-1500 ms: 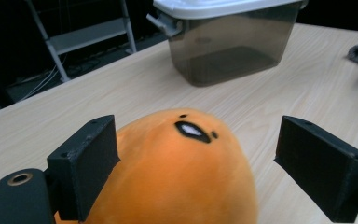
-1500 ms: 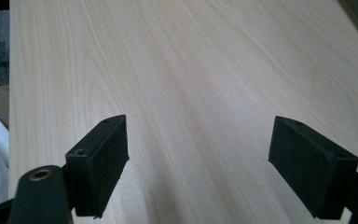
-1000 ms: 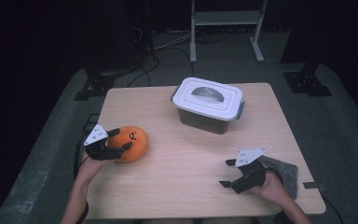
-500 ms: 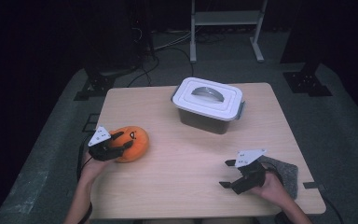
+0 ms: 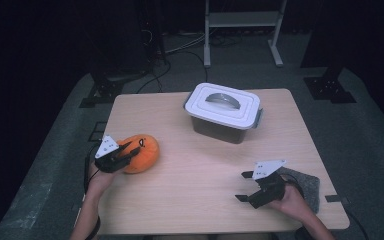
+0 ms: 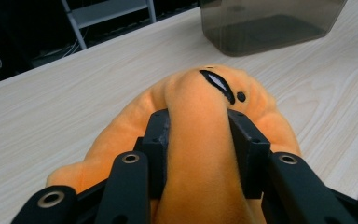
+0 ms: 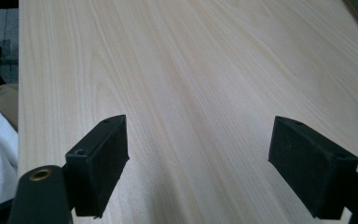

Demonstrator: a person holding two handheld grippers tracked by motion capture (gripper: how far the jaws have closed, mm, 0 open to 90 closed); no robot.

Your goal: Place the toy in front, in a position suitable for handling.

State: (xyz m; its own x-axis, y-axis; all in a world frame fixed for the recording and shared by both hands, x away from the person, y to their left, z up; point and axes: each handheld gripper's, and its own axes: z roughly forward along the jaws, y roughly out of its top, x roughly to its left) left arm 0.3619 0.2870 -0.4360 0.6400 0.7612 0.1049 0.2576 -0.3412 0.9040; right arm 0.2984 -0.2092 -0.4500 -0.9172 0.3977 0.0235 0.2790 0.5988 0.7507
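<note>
1. Since the earlier frames, the left gripper (image 5: 130, 152) has just been closing its jaws on the orange plush toy (image 5: 139, 153), which sat loosely between them a second ago; both hands have kept their places.
2. Now those jaws are clamped on the toy: in the left gripper view the two black pads (image 6: 161, 140) press into a raised fold of orange fabric (image 6: 200, 140) and pinch it between them.
3. From above, the toy lies on the wooden table (image 5: 200, 195) near its left edge, touching the tabletop, with the gripper coming at it from the person's side.
4. Its stitched black mouth (image 6: 218, 85) faces away from the gripper, towards the far side of the table.
5. A grey container with a white lid (image 5: 223, 113) stands at the far middle of the table, well apart from the toy.
6. At the near right, the right gripper (image 5: 245, 186) rests in the person's hand, just beside a grey pad (image 5: 307, 182).
7. Its jaws stand wide apart with bare tabletop (image 7: 196, 116) between them.
</note>
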